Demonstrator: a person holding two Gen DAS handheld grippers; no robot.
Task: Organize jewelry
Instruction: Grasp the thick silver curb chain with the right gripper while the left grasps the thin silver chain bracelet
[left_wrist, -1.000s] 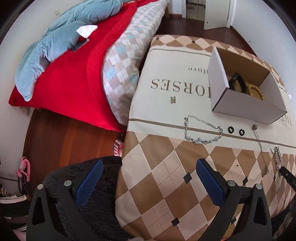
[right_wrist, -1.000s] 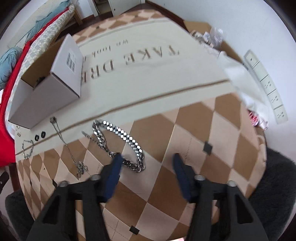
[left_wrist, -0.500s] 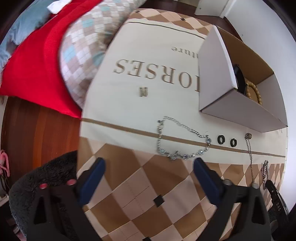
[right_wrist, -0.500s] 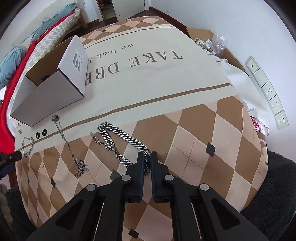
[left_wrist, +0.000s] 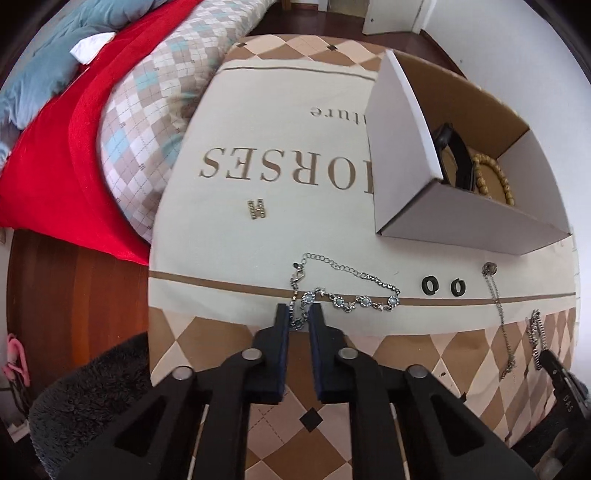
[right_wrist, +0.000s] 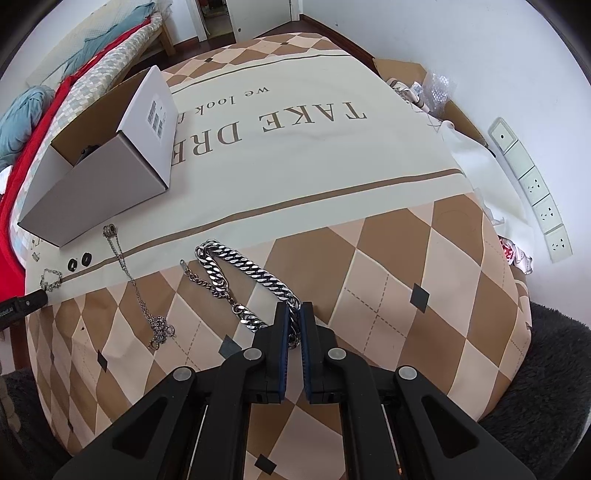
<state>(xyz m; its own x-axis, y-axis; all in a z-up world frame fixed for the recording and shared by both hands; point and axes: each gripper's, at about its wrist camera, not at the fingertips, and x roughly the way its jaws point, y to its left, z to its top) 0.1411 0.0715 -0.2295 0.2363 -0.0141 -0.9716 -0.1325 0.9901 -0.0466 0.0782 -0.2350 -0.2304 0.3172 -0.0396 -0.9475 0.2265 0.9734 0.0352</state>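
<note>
My left gripper (left_wrist: 298, 314) is shut on the near end of a thin silver bracelet with pale blue stones (left_wrist: 351, 291) that lies on the patterned cloth. My right gripper (right_wrist: 294, 314) is shut on the near end of a heavy silver curb chain (right_wrist: 240, 260). An open white cardboard box (left_wrist: 461, 218) holds a wooden bead bracelet (left_wrist: 498, 181) and a black item (left_wrist: 454, 147); the box also shows in the right wrist view (right_wrist: 96, 192). Two small black rings (left_wrist: 443, 286), a thin long chain (left_wrist: 502, 314) and a small gold H-shaped piece (left_wrist: 257, 209) lie loose.
The cloth-covered table (right_wrist: 332, 155) drops off at its near edge to a dark fuzzy rug (right_wrist: 546, 369). A bed with a red blanket (left_wrist: 55, 155) is on the left. Wall sockets (right_wrist: 532, 192) and packaging clutter (right_wrist: 432, 88) are on the right.
Both grippers have closed: the right one shut on the heavy chain half a second ago, the left one moved forward and has now shut on the thin bracelet.
</note>
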